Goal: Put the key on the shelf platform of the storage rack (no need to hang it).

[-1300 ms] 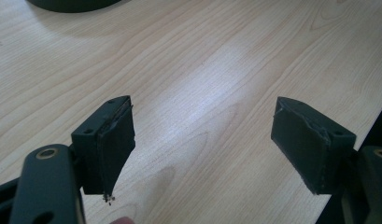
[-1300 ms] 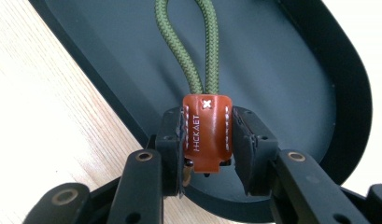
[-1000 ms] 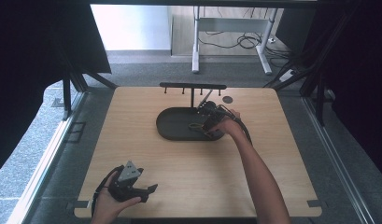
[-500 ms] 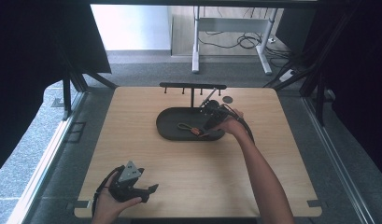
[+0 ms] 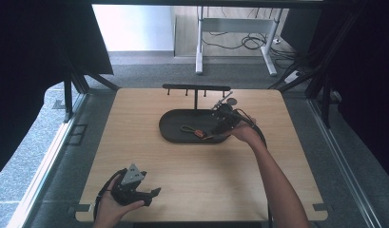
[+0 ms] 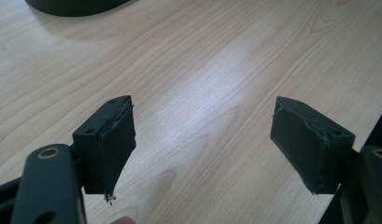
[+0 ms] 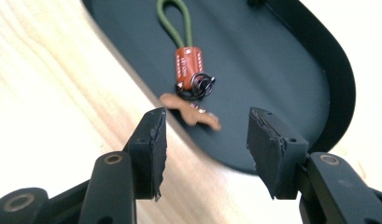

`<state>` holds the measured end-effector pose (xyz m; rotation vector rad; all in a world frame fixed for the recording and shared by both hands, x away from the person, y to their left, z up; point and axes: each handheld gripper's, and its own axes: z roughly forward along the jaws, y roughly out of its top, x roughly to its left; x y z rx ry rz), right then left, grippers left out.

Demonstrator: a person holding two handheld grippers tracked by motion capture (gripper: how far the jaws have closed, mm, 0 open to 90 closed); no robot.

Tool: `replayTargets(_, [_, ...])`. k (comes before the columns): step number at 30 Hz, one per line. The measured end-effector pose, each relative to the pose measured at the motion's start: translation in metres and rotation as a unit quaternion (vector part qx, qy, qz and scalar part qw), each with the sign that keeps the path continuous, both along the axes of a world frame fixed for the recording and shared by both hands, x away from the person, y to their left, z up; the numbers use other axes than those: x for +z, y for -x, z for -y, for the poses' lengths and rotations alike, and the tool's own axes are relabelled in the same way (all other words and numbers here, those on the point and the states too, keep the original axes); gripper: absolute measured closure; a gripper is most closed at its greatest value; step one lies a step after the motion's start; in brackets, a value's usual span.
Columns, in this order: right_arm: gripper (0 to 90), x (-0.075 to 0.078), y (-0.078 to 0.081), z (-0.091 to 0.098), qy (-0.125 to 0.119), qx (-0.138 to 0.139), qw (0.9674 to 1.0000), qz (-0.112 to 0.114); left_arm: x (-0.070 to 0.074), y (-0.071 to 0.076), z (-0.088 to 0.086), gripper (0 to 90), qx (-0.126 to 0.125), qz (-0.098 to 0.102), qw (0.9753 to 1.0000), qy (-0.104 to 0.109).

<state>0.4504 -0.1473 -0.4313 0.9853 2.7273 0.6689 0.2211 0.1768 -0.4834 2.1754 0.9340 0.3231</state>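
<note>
A keychain [image 7: 188,70] lies in the black oval tray [image 7: 291,60]: a green cord loop, an orange leather tab, a metal ring and a tan tag. In the high view the keychain [image 5: 196,131] rests in the tray [image 5: 170,124] left of my right gripper [image 5: 219,127]. My right gripper [image 7: 205,140] is open just above the tray's near rim, the keychain lying beyond its fingertips, untouched. My left gripper [image 5: 151,194] sits near the table's front left corner. It is open [image 6: 202,140] over bare wood with nothing between its pads.
A black T-shaped hook rack [image 5: 197,89] stands behind the tray. A small dark round disc [image 5: 231,100] lies on the table at the back right. The table's front edge [image 5: 192,221] runs close under my left hand.
My right gripper has drawn back to the right across the tray, leaving the keychain lying in it. The left gripper has stayed put.
</note>
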Motion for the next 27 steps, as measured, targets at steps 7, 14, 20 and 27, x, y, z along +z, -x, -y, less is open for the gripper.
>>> replayTargets(7, [45.4, 0.000, 0.027, 0.024, -0.032, 0.001, 0.9993, 0.019, 0.000, 0.000, 0.001, 22.6, 0.001, 0.000, 1.0000, -0.003])
replayTargets(14, [43.6, -0.010, 0.063, 0.052, -0.061, -0.006, 0.9978, 0.027, -0.002, 0.001, 0.004, 22.5, 0.001, -0.001, 1.0000, -0.008])
replayTargets(20, [42.7, -0.024, 0.093, 0.076, -0.079, -0.016, 0.9962, 0.034, -0.002, 0.001, 0.006, 22.6, 0.002, -0.002, 0.9999, -0.011])
replayTargets(27, [41.8, -0.049, 0.127, 0.098, -0.088, -0.029, 0.9951, 0.036, -0.004, 0.000, 0.007, 22.6, 0.002, -0.003, 0.9999, -0.017])
